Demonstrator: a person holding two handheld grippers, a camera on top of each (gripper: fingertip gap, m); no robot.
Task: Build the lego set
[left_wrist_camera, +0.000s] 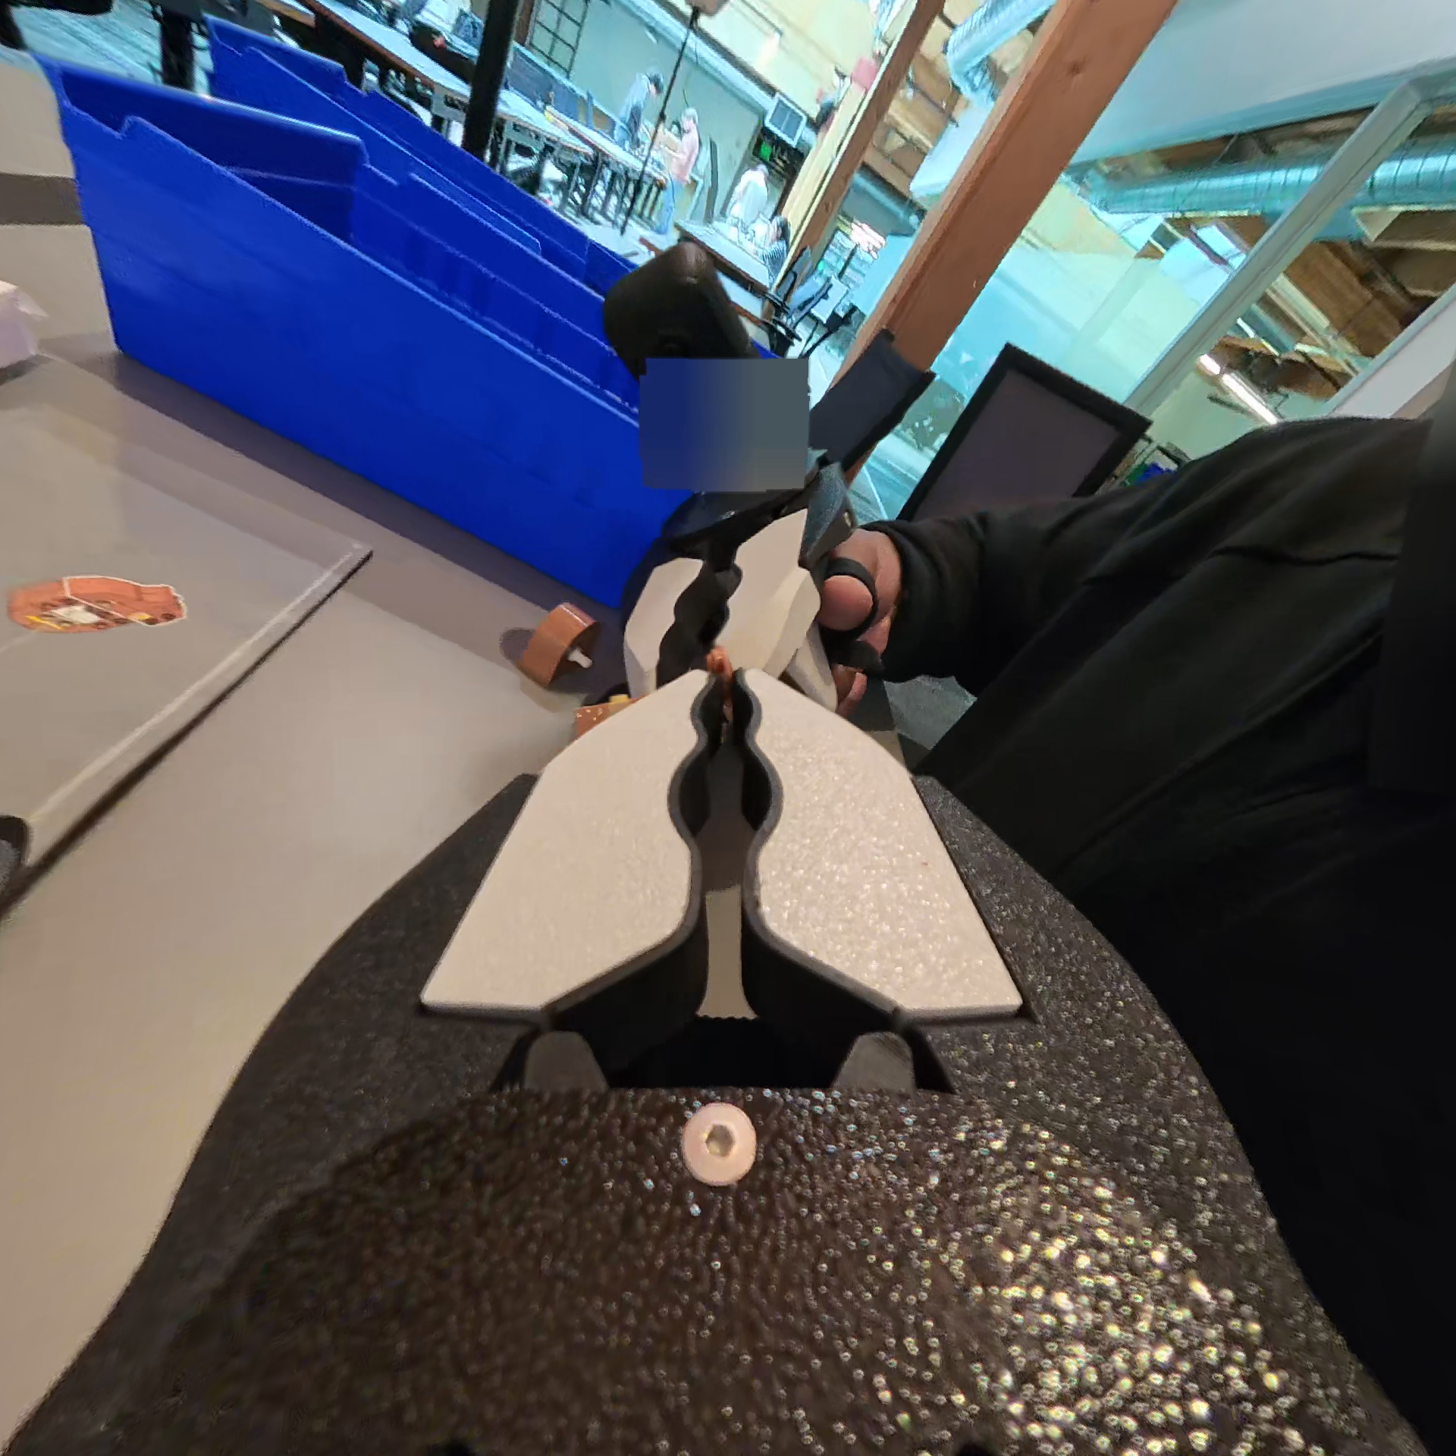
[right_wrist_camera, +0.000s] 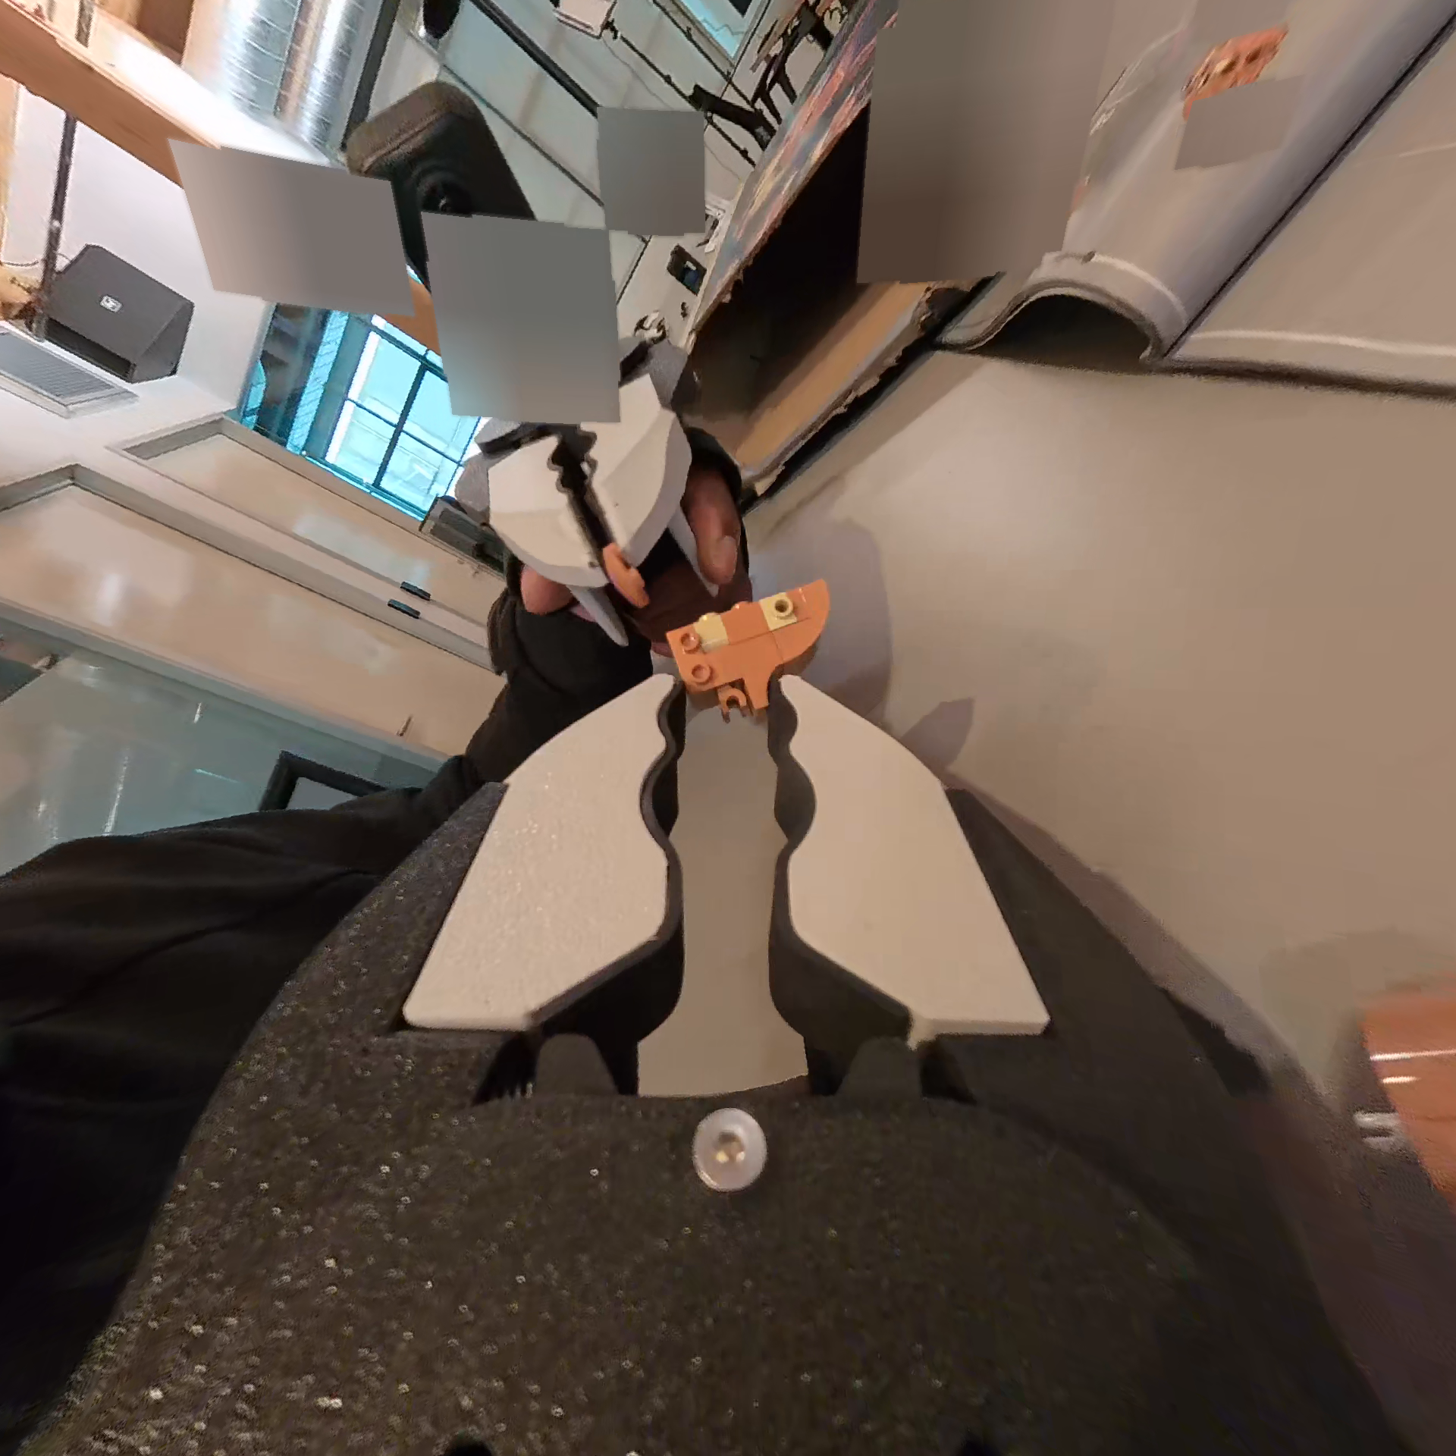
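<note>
On the grey table [left_wrist_camera: 331,788] stand two blue bins [left_wrist_camera: 354,331], side by side, with one open booklet [left_wrist_camera: 142,567] lying flat near them. Two grippers meet above the table. The right gripper [right_wrist_camera: 726,693] has its fingers pinching one small orange brick assembly [right_wrist_camera: 752,638], with two cream pieces, studs and one curved end. The left gripper [left_wrist_camera: 723,701] has its fingers pressed nearly together on one tiny orange piece [right_wrist_camera: 628,581], mostly hidden between them. One brown rounded piece [left_wrist_camera: 555,642] lies loose on the table beside the bins; its shape is hard to make out.
</note>
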